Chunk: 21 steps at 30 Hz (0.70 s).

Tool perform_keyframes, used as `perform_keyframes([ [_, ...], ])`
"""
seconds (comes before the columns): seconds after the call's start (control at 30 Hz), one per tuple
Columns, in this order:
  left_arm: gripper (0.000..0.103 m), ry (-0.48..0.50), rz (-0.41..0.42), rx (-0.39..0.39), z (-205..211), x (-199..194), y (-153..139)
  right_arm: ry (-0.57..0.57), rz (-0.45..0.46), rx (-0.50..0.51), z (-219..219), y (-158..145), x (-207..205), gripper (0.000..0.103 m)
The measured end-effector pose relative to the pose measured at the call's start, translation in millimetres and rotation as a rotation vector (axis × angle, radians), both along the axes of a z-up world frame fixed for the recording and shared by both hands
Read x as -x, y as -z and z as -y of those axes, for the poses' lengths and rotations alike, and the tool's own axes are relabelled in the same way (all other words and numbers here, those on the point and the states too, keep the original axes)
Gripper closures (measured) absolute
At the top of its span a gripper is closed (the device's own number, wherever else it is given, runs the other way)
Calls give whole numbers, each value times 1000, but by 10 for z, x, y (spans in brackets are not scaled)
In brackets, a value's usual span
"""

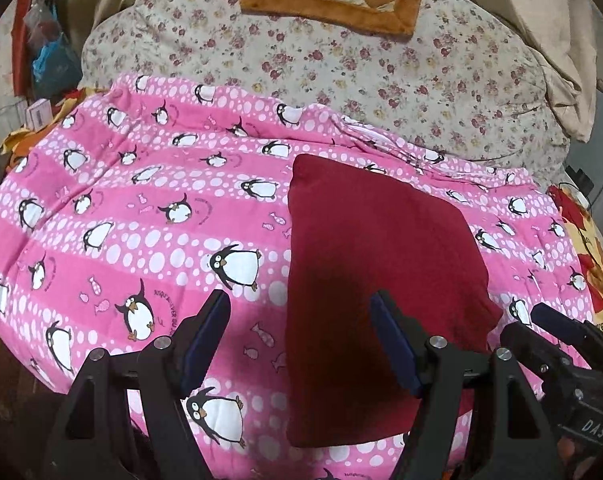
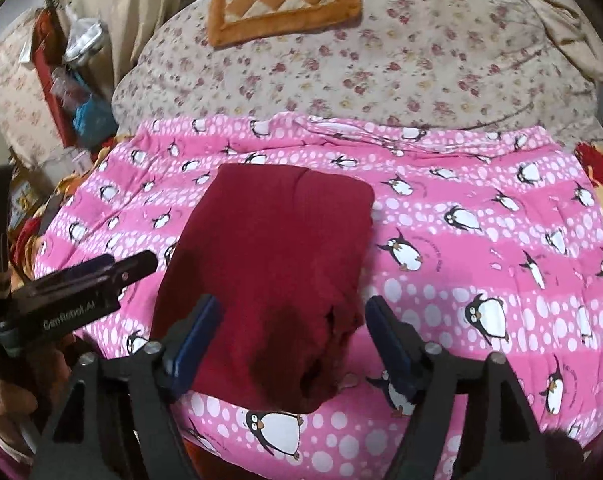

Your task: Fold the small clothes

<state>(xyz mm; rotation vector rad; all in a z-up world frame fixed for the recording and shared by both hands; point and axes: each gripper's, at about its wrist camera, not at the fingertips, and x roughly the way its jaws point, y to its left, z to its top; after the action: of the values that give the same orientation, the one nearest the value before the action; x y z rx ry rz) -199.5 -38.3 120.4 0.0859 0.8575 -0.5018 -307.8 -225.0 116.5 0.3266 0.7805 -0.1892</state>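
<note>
Both the left hand-held gripper (image 1: 297, 336) and right hand-held gripper (image 2: 289, 336) stand open, empty. Risk: folded maroon garment (image 2: 269, 264) near bed (image 2: 481, 240) edge; snagging its bunched corner could undo the fold.

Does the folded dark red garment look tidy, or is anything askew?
Mostly tidy: the dark red garment lies flat on the penguin blanket. Its near right corner is rumpled, with layers bunched unevenly. Both grippers' jaws are open, holding nothing.
</note>
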Motion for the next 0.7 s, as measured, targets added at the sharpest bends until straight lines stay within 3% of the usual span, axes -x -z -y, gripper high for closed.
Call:
perform_keyframes([
  [0.17, 49, 0, 30, -18, 20, 45, -2, 31, -3, -5, 30, 47, -1, 22],
  [0.7, 49, 0, 18, -35, 53, 13, 93, 63, -36, 7, 49, 157, -81, 18],
])
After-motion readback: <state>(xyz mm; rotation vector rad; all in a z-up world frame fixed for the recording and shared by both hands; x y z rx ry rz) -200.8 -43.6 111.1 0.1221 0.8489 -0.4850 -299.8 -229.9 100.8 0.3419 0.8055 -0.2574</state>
